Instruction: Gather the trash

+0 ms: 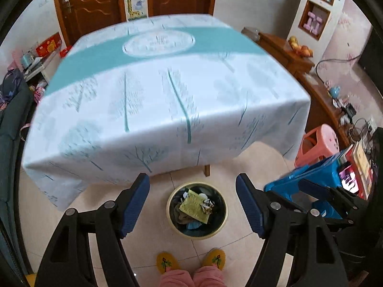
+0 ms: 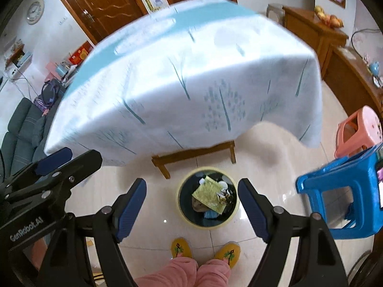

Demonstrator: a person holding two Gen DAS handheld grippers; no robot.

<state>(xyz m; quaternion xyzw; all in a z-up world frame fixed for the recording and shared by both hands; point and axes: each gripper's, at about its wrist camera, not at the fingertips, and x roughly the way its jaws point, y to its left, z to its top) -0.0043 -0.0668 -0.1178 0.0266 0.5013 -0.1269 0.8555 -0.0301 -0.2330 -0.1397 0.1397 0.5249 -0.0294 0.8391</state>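
Observation:
A round trash bin (image 1: 172,217) with a pale yellow rim stands on the tiled floor in front of the table; it also shows in the right wrist view (image 2: 183,211). Inside lie a yellow-green wrapper (image 1: 194,206), crumpled scraps and something blue. My left gripper (image 1: 192,205) is open and empty, held above the bin. My right gripper (image 2: 192,206) is open and empty too, also above the bin. The left gripper shows in the right wrist view (image 2: 55,165) at the left. The right gripper shows in the left wrist view (image 1: 332,191) at the right.
A table with a white and teal tree-print cloth (image 1: 162,91) fills the middle. A blue stool (image 2: 340,196) and a pink stool (image 2: 359,129) stand at the right. A dark sofa (image 2: 21,129) is at the left. The person's yellow slippers (image 1: 167,262) are near the bin.

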